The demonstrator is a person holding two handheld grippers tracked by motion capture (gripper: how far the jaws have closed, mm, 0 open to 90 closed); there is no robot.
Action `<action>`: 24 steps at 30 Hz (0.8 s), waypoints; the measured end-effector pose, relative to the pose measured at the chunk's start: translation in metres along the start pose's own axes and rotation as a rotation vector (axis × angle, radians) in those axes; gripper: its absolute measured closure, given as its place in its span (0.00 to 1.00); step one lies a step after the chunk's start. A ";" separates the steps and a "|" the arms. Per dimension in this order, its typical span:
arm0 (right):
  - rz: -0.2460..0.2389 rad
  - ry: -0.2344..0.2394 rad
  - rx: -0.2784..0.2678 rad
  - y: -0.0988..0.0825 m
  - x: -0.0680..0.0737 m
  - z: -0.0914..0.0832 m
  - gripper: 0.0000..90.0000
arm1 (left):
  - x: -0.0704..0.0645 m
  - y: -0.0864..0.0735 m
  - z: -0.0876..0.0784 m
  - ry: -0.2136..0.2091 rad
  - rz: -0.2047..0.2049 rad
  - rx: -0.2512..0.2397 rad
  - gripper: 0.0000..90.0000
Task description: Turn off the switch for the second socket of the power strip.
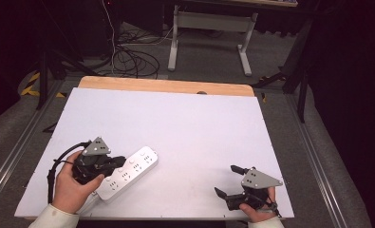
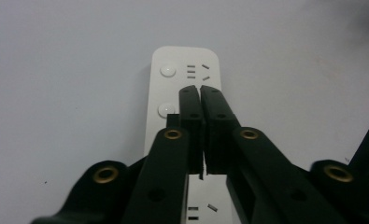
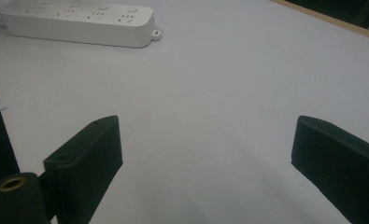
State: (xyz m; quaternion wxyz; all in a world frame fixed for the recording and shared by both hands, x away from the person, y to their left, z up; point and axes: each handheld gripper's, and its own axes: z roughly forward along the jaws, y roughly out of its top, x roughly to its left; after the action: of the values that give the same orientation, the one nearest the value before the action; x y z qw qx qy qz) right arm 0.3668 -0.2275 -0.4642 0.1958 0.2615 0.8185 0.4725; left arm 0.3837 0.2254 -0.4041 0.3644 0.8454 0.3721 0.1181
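A white power strip with several sockets and round buttons lies slanted on the white table top at the front left. My left gripper hovers over the strip's near half, held by a hand with a white sleeve. In the left gripper view its jaws are pressed together, shut with nothing between them, above the power strip beside a round button. My right gripper rests near the front right edge, open and holding nothing. The right gripper view shows its gripper spread wide over bare table, the power strip far off.
The strip's cable runs off its near end, under the left hand. A wooden strip borders the table's far edge. Beyond it, on the floor, are coiled cables and a white desk frame.
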 end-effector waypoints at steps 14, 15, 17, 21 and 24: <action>-0.005 0.001 0.000 0.000 -0.001 0.001 0.11 | 0.003 0.002 0.009 0.034 0.019 0.068 1.00; -0.006 0.000 0.001 0.000 -0.001 0.001 0.11 | 0.004 0.002 0.011 0.035 0.030 0.076 1.00; -0.006 0.000 0.000 0.000 -0.001 0.001 0.11 | 0.005 0.003 0.015 0.054 0.065 0.112 1.00; -0.009 0.001 0.003 0.000 0.000 0.001 0.11 | 0.009 0.003 0.022 0.058 0.085 0.153 1.00; -0.010 0.001 0.004 0.000 0.000 0.001 0.11 | 0.010 0.003 0.027 0.049 0.090 0.188 1.00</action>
State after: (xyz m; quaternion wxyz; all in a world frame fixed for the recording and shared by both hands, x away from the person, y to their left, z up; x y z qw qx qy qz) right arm 0.3677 -0.2272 -0.4651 0.1974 0.2576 0.8209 0.4698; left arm 0.4051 0.2175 -0.4219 0.2685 0.8886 0.3522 0.1195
